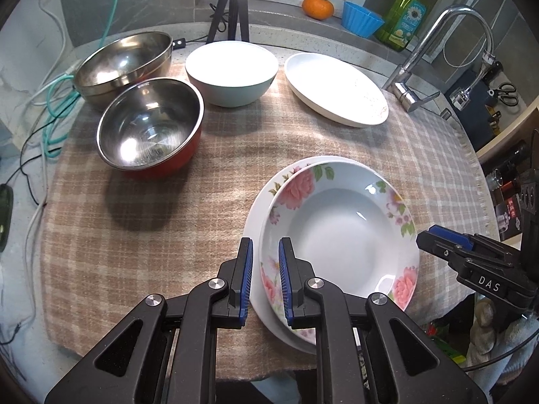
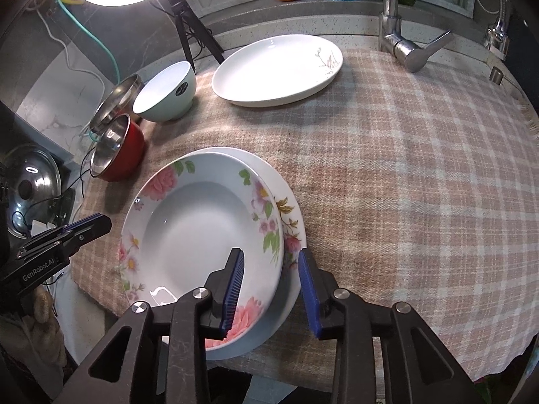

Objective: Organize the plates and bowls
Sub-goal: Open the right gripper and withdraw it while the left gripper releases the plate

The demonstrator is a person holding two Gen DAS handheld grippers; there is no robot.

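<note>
A deep floral plate [image 1: 340,235] [image 2: 198,222] lies on top of a wider white plate [image 1: 251,215] [image 2: 293,215] near the front edge of the checked cloth [image 1: 151,235]. My left gripper [image 1: 266,245] [image 2: 101,224] is at the floral plate's left rim, with its narrow jaws closed on that rim. My right gripper [image 2: 271,256] [image 1: 424,235] stands open astride the right rims of both plates: one pad is over the floral plate's inside, the other is outside the white plate, and neither presses on a plate.
At the back left stand a red steel-lined bowl [image 1: 148,134], stacked steel bowls [image 1: 124,64] and a pale green bowl [image 1: 232,67]. A white oval plate [image 1: 333,87] lies at the back right, beside a faucet [image 1: 414,77]. A tripod [image 1: 229,10] and cables stand behind.
</note>
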